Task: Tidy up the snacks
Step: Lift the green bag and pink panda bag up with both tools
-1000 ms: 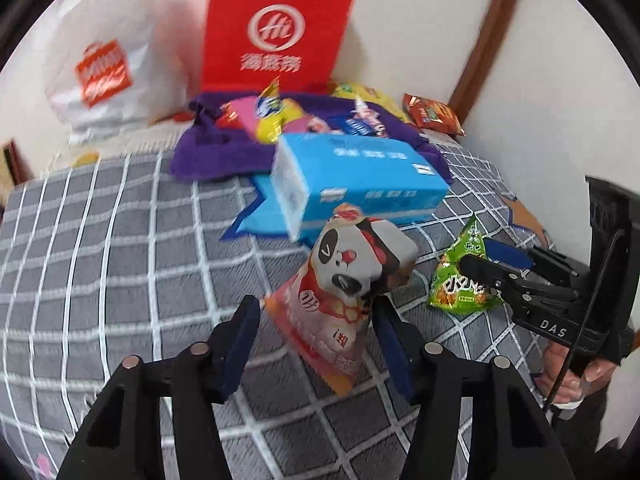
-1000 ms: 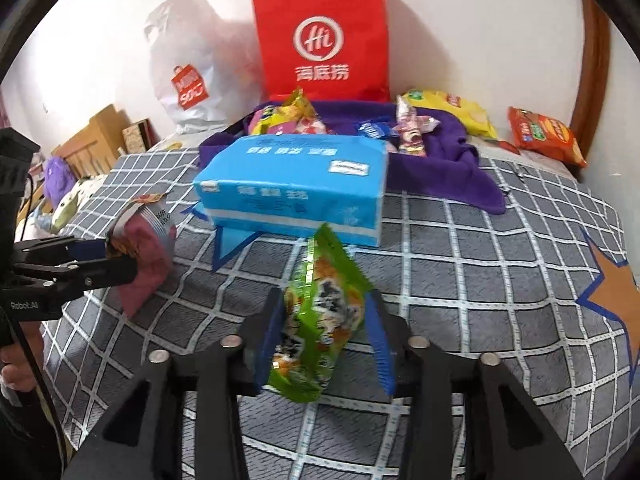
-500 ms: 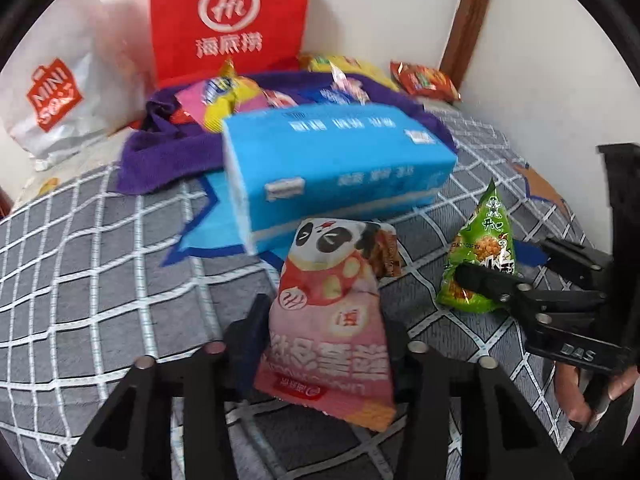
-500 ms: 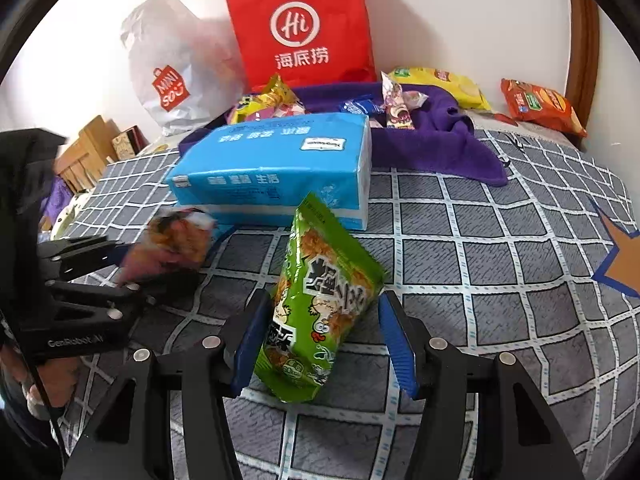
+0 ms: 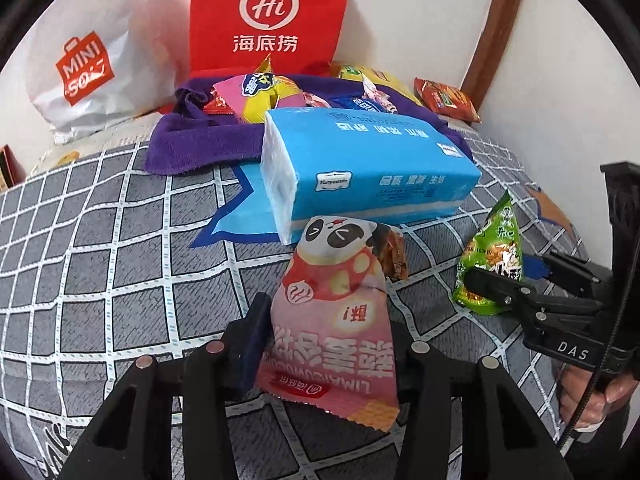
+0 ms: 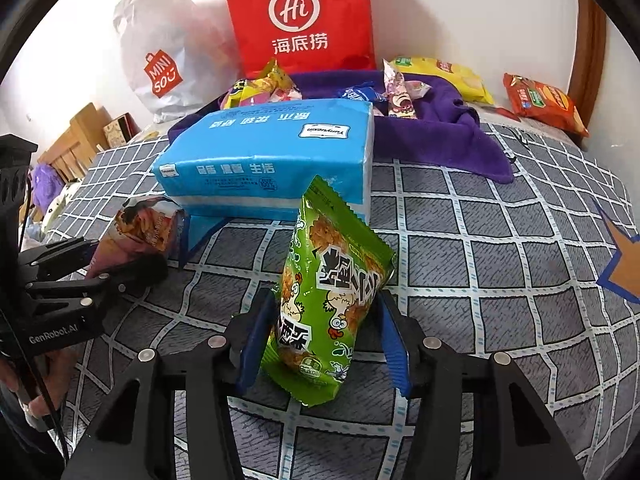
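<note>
My left gripper is shut on a pink panda snack bag and holds it upright just in front of the blue tissue pack. My right gripper is shut on a green snack bag, also in front of the tissue pack. Each gripper shows in the other's view: the right one with the green bag at the right, the left one with the pink bag at the left. Several more snacks lie on a purple towel behind the pack.
A red paper bag and a white Miniso bag stand against the back wall. A yellow chip bag and an orange one lie at the back right. The grey checked bedcover stretches to the right.
Both grippers have carried their bags closer to the tissue pack. The pink bag has turned more upright and now faces the left camera.
</note>
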Available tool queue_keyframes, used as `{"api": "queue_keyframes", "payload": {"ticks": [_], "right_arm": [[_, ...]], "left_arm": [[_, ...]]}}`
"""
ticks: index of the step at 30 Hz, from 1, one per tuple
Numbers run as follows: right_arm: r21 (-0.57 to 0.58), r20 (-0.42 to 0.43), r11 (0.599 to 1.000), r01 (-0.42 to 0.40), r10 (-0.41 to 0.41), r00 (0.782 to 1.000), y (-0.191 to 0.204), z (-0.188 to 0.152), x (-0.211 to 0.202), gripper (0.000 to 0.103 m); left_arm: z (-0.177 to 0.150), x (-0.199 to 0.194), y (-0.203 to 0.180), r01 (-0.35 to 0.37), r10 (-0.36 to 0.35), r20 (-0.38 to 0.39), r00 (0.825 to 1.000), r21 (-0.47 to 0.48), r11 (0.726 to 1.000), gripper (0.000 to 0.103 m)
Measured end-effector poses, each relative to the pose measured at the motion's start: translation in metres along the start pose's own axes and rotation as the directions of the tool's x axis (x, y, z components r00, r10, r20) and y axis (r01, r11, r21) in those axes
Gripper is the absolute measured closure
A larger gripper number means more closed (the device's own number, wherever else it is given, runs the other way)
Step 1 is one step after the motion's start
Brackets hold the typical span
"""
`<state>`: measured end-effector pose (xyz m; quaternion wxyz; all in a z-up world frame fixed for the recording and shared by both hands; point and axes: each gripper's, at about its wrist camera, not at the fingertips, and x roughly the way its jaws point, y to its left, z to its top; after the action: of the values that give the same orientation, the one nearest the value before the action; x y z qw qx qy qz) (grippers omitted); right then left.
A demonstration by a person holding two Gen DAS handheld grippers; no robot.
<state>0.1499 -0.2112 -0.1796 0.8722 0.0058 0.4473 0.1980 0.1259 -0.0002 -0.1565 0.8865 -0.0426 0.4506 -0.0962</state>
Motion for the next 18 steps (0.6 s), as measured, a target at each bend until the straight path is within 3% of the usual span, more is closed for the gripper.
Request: {"api": "queue_keyframes", "payload": {"ticks": [9,18], "right_arm": [[-0.008,-0.002,1.0,0.001,-0.001,1.0,0.0004,-0.0001,0.0005,0.051],[0.005,-0.001,1.0,-0.023,0.023,1.0,-0.0019,-0.0001,0.001,0.049]], "left_arm": [[-0.0004,0.0012,-0.0008,-0.005,0.005,-0.001,1.0,0.01,1.0,0.057],[0.0017,0.0041,-0.0047,0.003,-0.003,-0.01,1.0,0.036,0.999,0.046]]}}
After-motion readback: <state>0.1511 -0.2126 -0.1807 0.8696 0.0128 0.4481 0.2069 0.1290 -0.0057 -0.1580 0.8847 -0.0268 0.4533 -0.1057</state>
